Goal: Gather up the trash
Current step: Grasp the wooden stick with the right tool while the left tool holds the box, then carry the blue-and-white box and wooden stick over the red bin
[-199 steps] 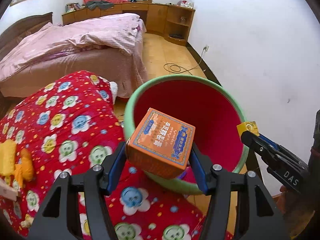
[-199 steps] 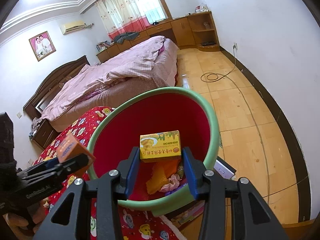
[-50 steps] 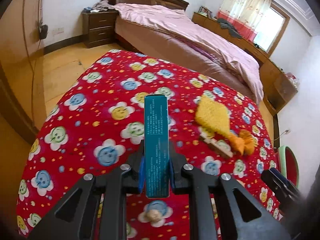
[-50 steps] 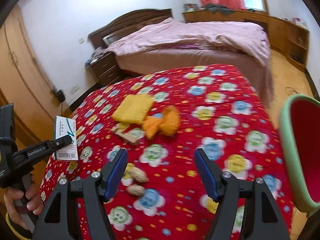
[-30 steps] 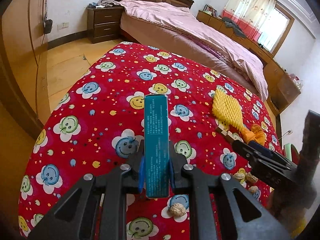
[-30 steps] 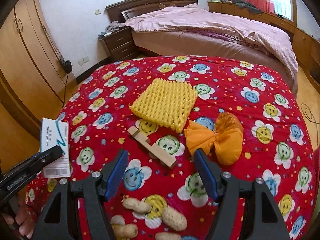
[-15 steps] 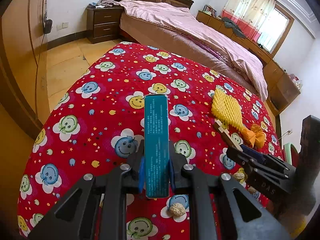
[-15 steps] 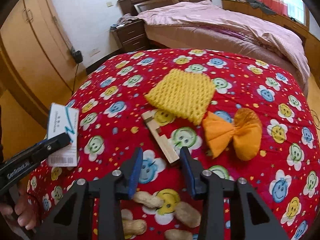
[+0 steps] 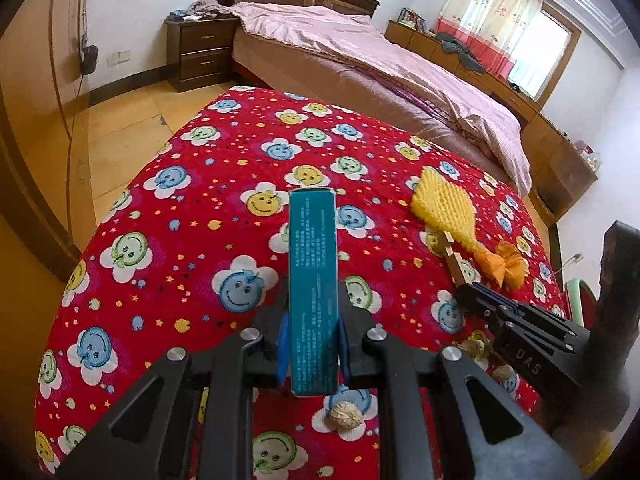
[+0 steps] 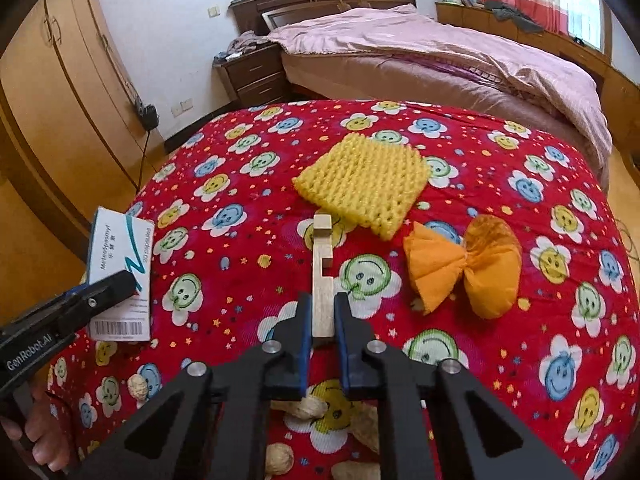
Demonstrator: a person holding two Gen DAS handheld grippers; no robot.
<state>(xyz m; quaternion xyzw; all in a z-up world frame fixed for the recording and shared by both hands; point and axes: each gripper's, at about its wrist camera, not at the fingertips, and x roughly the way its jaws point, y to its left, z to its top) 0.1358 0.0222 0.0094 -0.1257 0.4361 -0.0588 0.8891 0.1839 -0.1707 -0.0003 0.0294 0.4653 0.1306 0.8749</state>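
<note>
While the left tool (image 9: 311,344) clamps a teal box (image 9: 313,292), the right tool (image 10: 322,330), just closed, pinches a wooden strip (image 10: 322,276), hiding its near end.

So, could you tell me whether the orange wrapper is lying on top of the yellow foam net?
No, the orange wrapper lies on the red cloth beside the yellow foam net, not on it.

A teal carton (image 9: 313,296) stands on end, clamped at its lower half. A notched wooden strip (image 10: 322,276) lies flat on the red smiley-flower quilt (image 10: 520,360), its near end pinched. Beside it lie a yellow foam net (image 10: 362,178) and an orange wrapper (image 10: 466,266). Peanut shells (image 10: 306,406) sit nearest.
</note>
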